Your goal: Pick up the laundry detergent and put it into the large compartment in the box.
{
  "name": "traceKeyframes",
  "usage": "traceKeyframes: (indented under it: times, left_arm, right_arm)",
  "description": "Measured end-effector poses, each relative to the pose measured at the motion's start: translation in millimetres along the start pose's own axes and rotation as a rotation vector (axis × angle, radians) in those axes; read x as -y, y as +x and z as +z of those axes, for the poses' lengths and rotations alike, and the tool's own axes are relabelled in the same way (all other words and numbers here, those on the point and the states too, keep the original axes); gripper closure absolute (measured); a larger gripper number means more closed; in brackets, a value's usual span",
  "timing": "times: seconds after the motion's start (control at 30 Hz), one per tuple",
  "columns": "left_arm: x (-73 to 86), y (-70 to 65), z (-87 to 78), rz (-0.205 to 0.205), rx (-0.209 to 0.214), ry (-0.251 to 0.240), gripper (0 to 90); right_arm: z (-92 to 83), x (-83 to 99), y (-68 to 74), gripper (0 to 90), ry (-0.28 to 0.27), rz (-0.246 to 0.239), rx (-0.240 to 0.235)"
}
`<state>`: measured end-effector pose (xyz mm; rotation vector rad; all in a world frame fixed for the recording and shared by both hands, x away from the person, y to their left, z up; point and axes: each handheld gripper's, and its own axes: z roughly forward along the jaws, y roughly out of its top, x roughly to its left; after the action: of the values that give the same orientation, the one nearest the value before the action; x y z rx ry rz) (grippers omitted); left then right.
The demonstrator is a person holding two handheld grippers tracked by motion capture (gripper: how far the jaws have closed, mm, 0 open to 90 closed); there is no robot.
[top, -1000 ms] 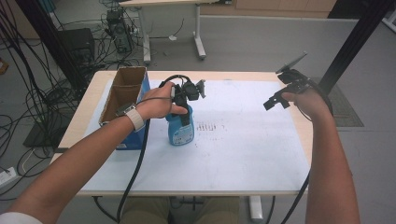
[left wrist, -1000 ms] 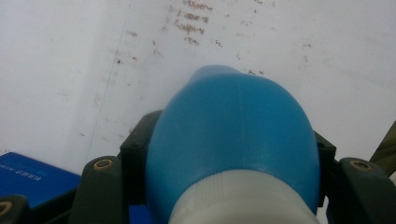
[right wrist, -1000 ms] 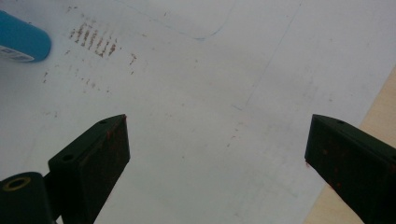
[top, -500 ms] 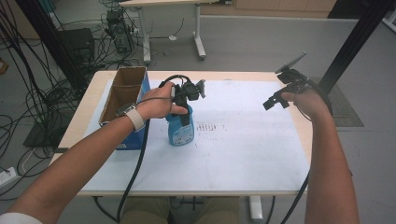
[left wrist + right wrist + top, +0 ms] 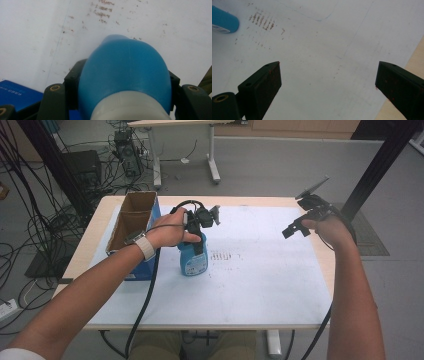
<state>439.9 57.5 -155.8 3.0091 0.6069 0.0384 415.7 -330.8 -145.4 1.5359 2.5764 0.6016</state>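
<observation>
The left gripper [image 5: 200, 222] clamped the bottle [image 5: 194, 259] by its neck, upright on the tabletop [image 5: 260, 285] beside the box [image 5: 131, 227]. Right gripper [image 5: 300, 224] hovered, jaws spread. Any lift should have gone straight up, grip firm.

You are looking at a blue bottle [image 5: 125, 72] of smooth, slightly glossy plastic with a ribbed white plastic collar. It is standing on a matt white paper sheet [image 5: 270, 275], speckled with brown marks, covering a pale wooden table [image 5: 90, 245]. The box [image 5: 131, 222] is showing plain brown cardboard inside.
</observation>
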Motion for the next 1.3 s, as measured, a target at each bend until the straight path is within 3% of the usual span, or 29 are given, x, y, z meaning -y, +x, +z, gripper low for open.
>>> traceKeyframes:
  times: [1.3]
  left_arm:
    - [1.9, 1.4, 0.1, 0.004, 0.005, -0.008, 38.5]
  right_arm:
    - [2.8, -1.1, -0.4, 6.2, 0.005, 0.004, -0.003]
